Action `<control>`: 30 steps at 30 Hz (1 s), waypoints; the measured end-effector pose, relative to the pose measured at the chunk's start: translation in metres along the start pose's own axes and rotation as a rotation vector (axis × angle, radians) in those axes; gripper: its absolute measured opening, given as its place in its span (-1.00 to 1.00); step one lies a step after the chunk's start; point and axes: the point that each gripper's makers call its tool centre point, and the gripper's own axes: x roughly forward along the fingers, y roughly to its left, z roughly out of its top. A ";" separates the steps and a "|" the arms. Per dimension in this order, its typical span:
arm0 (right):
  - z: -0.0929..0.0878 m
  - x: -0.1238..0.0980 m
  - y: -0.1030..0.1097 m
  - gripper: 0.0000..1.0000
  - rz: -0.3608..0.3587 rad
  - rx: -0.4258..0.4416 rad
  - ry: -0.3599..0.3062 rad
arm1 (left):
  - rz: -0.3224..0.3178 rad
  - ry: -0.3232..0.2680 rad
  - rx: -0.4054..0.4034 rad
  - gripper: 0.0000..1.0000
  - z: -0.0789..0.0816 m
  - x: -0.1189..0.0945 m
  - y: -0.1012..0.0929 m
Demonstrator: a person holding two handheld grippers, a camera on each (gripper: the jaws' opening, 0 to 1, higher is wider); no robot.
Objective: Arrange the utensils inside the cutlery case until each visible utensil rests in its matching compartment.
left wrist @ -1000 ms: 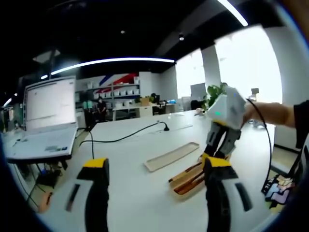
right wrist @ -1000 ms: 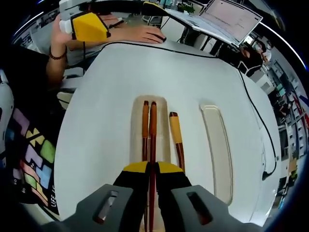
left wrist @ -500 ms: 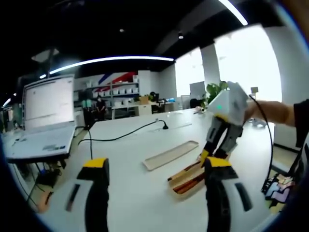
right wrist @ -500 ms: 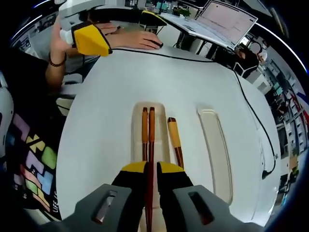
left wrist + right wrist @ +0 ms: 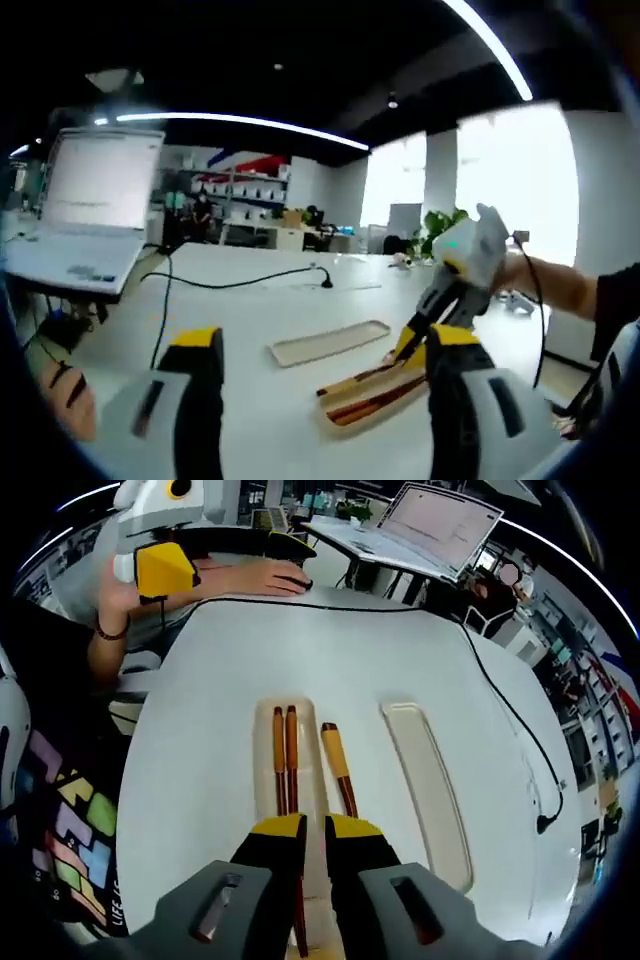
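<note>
Wooden chopsticks [image 5: 286,760] lie in the cutlery case [image 5: 300,810], the right gripper [image 5: 305,832] apparently just parted above them; dragging could spill them toward the outside utensil [image 5: 338,770]; left gripper [image 5: 315,350] gapes idle.

Bare white table [image 5: 300,650] lies open beyond the cutlery case [image 5: 262,780] and on its left flank. To its right the loose utensil [image 5: 337,770] lies just beside it, then the lid [image 5: 425,790], leaving narrow lanes. A black cable [image 5: 500,705] crosses the far side; a laptop [image 5: 85,235] occupies the far edge.
</note>
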 end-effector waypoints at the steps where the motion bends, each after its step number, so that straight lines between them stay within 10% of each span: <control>1: -0.001 -0.003 -0.002 -0.86 -0.006 0.005 -0.006 | 0.012 0.001 0.003 0.71 -0.001 0.000 0.002; 18: -0.048 -0.037 -0.041 -0.80 -0.112 0.172 -0.048 | -0.090 0.111 -0.103 0.26 -0.014 0.031 0.003; 30: -0.074 -0.036 -0.053 -0.78 -0.061 0.430 -0.153 | -0.274 0.501 -0.196 0.07 -0.053 0.063 -0.012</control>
